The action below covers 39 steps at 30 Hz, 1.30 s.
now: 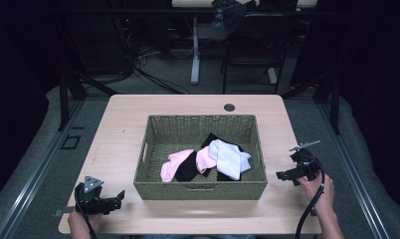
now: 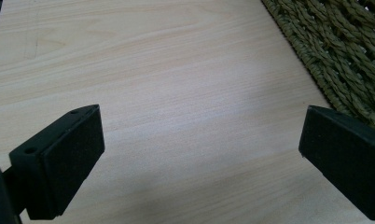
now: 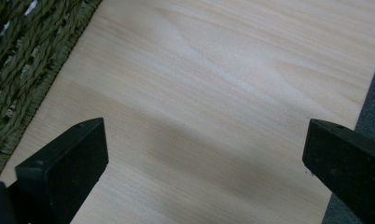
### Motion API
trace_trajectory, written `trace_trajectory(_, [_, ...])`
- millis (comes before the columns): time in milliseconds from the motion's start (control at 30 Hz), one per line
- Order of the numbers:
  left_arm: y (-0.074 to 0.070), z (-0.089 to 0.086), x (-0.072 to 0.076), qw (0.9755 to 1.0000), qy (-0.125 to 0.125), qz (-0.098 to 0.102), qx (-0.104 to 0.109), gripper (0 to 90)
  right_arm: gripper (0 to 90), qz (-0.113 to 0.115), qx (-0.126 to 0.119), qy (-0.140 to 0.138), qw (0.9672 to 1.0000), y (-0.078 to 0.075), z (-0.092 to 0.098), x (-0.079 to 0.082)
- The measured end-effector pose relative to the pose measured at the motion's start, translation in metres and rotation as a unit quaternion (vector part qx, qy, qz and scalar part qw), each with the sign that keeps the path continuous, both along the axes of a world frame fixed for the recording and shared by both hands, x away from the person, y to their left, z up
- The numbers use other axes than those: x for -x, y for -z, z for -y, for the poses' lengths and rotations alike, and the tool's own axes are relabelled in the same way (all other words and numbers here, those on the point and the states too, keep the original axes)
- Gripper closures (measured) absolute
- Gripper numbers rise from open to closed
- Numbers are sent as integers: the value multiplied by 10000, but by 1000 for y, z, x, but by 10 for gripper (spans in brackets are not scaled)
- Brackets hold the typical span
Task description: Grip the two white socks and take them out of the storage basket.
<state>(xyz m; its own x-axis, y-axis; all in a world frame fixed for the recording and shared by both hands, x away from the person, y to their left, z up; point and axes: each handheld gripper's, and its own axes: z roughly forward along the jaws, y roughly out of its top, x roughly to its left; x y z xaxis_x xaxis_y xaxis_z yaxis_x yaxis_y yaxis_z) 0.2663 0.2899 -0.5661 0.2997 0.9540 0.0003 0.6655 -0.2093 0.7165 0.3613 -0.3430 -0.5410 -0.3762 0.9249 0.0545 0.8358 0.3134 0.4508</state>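
Carpet (image 1: 153, 84) surrounds the pale wooden table (image 1: 123, 129) bearing a woven basket (image 1: 200, 189).

1 woven basket (image 1: 153, 149), 2 pink socks (image 1: 174, 163), 1 white sock (image 1: 229, 157), 2 grippers (image 1: 110, 203).

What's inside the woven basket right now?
In the basket lies a loose pile of socks: pink, black and white ones, overlapping. Whatever lies beneath the pile is covered, so the exact count can't be told.
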Motion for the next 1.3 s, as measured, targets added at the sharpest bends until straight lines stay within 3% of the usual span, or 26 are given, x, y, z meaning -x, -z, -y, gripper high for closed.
trace_trajectory(167, [0, 0, 0, 10000, -7, 0, 9, 1, 0, -105, -28, -84, 9999, 3, 0, -2])
trace_trajectory(533, [-1, -1, 2, 10000, 8, -11, -13, 1, 0, 37, -65, -92, 9999, -5, 0, -2])
trace_trajectory(700, [-1, 1, 1, 10000, 30, 0, -39, 1, 33, 21, -287, -187, 9994, -15, 3, -4])
trace_trajectory(967, [0, 2, -2, 10000, 59, -2, -8, 1, 45, 98, -286, -150, 9994, -25, 7, -3])
trace_trajectory(1067, [1, -4, 2, 10000, -52, -1, 25, 1, 39, 23, -499, -121, 9987, -30, 9, -6])
trace_trajectory(1300, [0, -5, 3, 9999, -106, 1, 9, 1, 34, 91, -563, -180, 9982, -47, 7, -14])
